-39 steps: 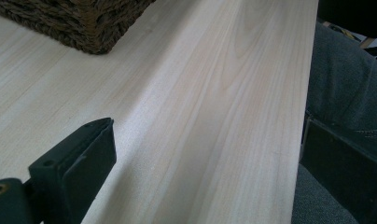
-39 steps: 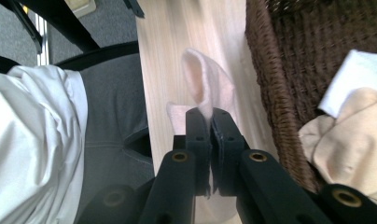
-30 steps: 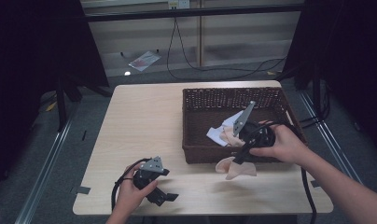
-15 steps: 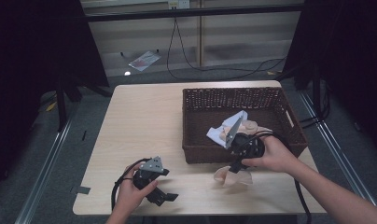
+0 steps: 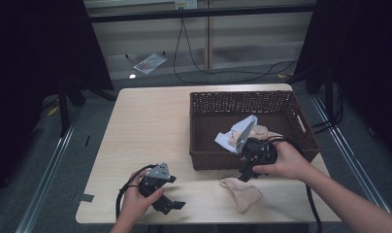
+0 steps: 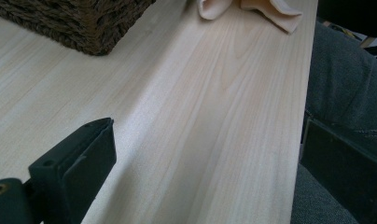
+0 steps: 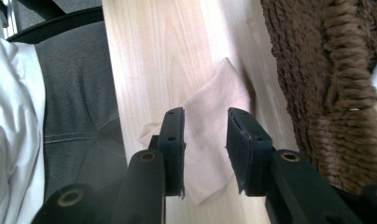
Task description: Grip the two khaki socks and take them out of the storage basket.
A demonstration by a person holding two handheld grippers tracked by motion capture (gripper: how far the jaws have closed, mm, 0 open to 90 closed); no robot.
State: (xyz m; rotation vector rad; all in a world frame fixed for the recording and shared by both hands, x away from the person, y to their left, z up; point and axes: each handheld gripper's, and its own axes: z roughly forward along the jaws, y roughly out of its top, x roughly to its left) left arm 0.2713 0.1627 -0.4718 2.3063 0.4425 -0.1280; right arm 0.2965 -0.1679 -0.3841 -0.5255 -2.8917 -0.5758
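A peach cloth (image 5: 242, 192) lies flat on the wooden table (image 5: 150, 131), just in front of the brown wicker basket (image 5: 301, 121). My right gripper (image 5: 244, 175) hovers over the cloth's near end and points down at it. In the right gripper view the right gripper (image 7: 205, 122) stands open, and the peach cloth (image 7: 214, 135) shows on the table between the jaws, unpinched. My left gripper (image 5: 168, 204) rests open near the table's front edge. In the left gripper view the left gripper (image 6: 210, 140) has its jaws spread wide with only bare table between them.
Inside the basket lie a white-and-blue cloth (image 5: 232, 139) and another peach piece (image 5: 263, 131). The basket's woven wall (image 7: 326, 84) stands close to the right gripper's right side. A person's grey trouser leg (image 7: 70, 98) lies beyond the table's front edge. Cables (image 5: 194, 58) trail on the floor behind.
The right gripper carried the dangling peach cloth leftward and down in front of the basket, then let it go. The cloth now lies on the table. The left gripper has not moved.
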